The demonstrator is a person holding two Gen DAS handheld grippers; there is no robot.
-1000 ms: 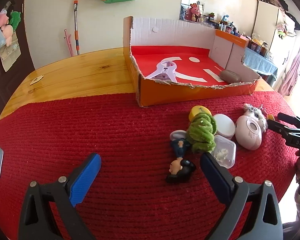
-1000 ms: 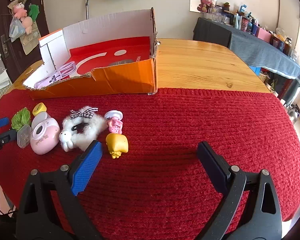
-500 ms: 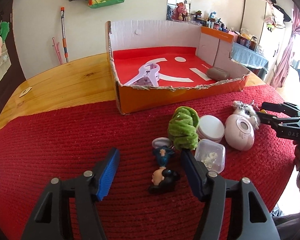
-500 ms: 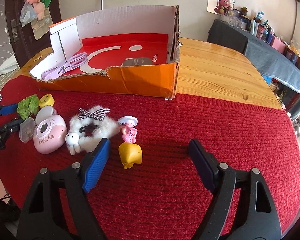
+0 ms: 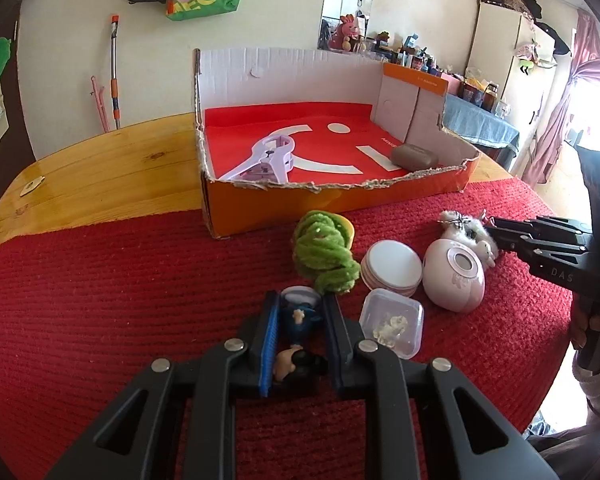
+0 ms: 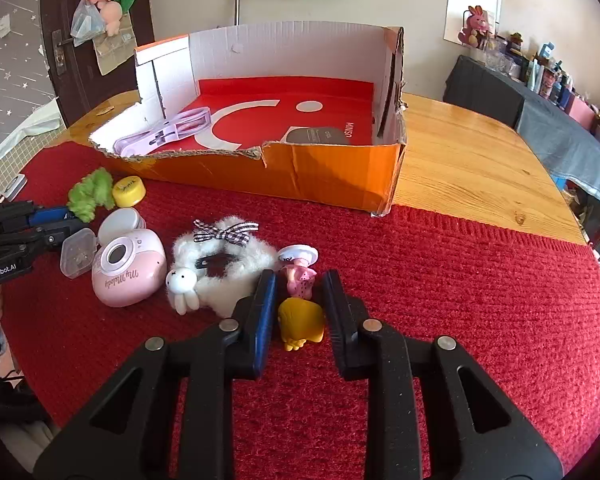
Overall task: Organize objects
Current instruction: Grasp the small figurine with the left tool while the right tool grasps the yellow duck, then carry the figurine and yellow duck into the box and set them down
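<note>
Both hand-held grippers clenched on small figurines on the red mat.
Left hand-held gripper (image 5: 298, 312) grasping blue doll (image 5: 298, 332), face hidden; right hand-held gripper (image 6: 298, 292) grasping pink-and-yellow doll (image 6: 300, 304), near fluffy scrunchie (image 6: 220, 268); box (image 6: 320, 168) contents partly cut off.

**Left gripper clamped on small figurine**

Left gripper (image 5: 298, 322) is shut on a dark-haired figurine in blue (image 5: 298, 344), lying on the red mat (image 5: 100, 300). Just right: clear plastic box (image 5: 392, 328), w/ white round tin (image 5: 392, 266), green fuzzy thing (image 5: 326, 256) & pink toy camera (image 5: 454, 274) behind it. Orange cardboard tray (image 5: 332, 200) sits at the mat's far edge.
</note>
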